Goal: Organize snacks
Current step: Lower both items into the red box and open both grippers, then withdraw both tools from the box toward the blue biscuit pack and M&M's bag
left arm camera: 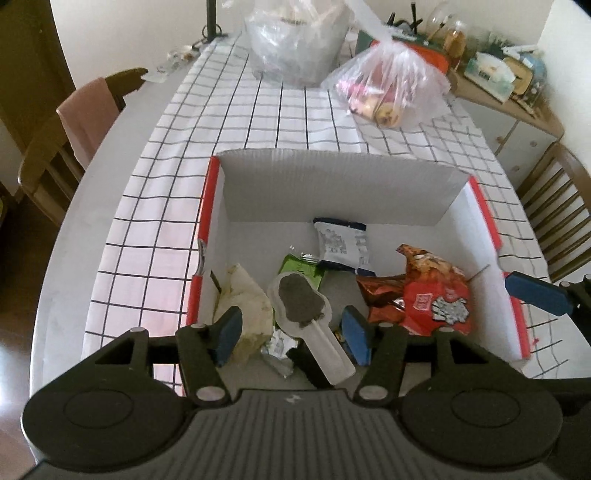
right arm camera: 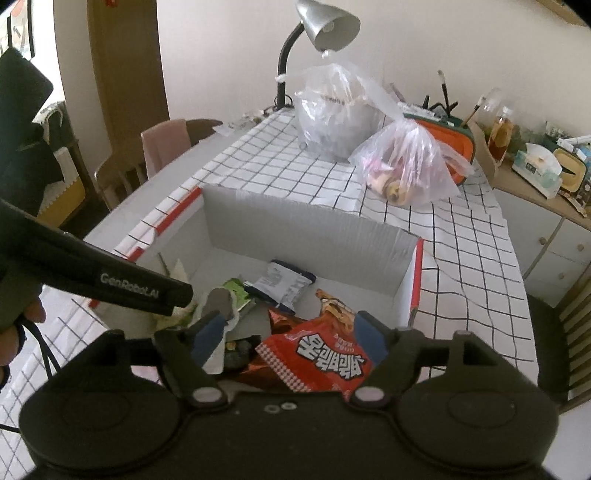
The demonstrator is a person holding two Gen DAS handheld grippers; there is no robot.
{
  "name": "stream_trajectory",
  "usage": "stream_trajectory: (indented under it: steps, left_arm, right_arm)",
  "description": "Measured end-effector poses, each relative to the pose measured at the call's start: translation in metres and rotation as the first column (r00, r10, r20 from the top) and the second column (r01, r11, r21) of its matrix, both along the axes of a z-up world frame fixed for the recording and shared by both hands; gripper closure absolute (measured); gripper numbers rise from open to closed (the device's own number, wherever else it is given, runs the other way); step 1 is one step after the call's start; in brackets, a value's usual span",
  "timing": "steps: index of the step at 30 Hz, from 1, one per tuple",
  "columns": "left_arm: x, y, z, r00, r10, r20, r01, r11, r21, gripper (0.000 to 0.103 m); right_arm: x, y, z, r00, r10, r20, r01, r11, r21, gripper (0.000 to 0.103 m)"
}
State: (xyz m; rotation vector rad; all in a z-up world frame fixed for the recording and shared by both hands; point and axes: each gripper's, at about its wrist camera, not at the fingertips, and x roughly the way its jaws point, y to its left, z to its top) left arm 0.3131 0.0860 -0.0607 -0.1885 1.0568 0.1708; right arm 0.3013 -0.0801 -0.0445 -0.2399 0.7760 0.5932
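An open white cardboard box (left arm camera: 332,184) with red edges stands on the checked cloth and holds several snacks: a red bag (left arm camera: 432,295), a blue-white packet (left arm camera: 343,243), a green packet (left arm camera: 303,267), a pale wrapped bar (left arm camera: 306,314) and a cream wrapper (left arm camera: 247,306). My left gripper (left arm camera: 293,332) is open above the box's near side, its fingers either side of the pale bar. My right gripper (right arm camera: 291,332) is open just above the red bag (right arm camera: 325,354), with the same box (right arm camera: 306,229) below it. A right fingertip (left arm camera: 535,291) shows at the box's right wall.
Two clear plastic bags (left arm camera: 391,88) with more snacks lie on the cloth beyond the box, beside an orange container (right arm camera: 454,136). A desk lamp (right arm camera: 317,33) stands at the table's far end. Wooden chairs (left arm camera: 66,147) flank the table; a cluttered sideboard (right arm camera: 535,173) is at the right.
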Motion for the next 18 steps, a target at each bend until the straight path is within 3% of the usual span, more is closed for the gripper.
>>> stream_trajectory:
  steps: [18]
  left_arm:
    - [-0.081,-0.019,0.052,0.987,-0.065,0.147,0.065,0.998,0.005,0.039]
  right_arm:
    - [-0.071,-0.023,0.039,0.998,0.016,0.055,-0.023,0.993,0.116,0.008]
